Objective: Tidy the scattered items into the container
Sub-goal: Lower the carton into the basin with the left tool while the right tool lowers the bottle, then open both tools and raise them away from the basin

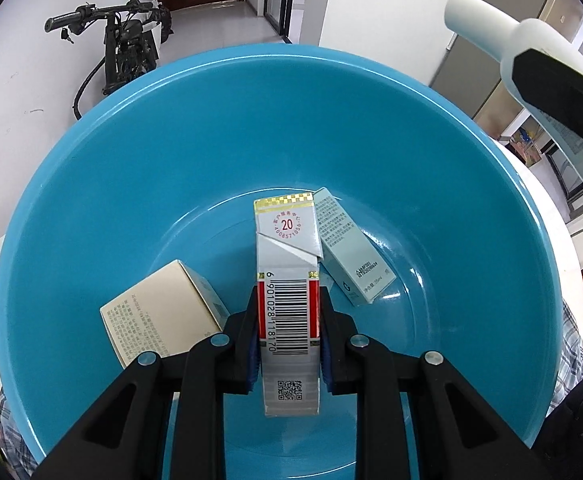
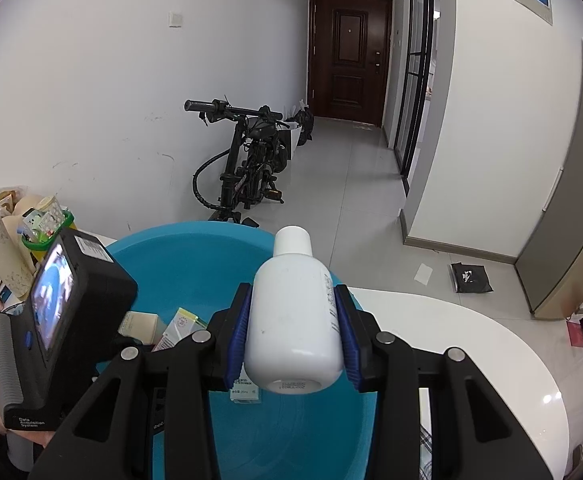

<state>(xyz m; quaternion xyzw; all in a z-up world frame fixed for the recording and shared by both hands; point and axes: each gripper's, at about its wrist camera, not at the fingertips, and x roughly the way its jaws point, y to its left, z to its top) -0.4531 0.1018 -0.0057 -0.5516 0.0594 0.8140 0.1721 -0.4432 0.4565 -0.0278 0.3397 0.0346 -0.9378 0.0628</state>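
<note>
A blue basin (image 1: 139, 184) fills the left wrist view. My left gripper (image 1: 288, 320) is shut on a silver-and-red barcode carton (image 1: 287, 292) and holds it inside the basin, its far end near the bottom. A beige box (image 1: 159, 316) and a pale green box (image 1: 347, 248) lie in the basin. My right gripper (image 2: 295, 328) is shut on a white bottle (image 2: 295, 312) and holds it above the basin (image 2: 179, 264). The bottle also shows at the upper right of the left wrist view (image 1: 487, 28).
The basin stands on a white round table (image 2: 471, 344). A cluttered pile with a green cup (image 2: 47, 236) sits at the table's left. A black folding bike (image 2: 247, 160) leans on the wall behind. The left gripper's camera unit (image 2: 59, 312) is beside the basin.
</note>
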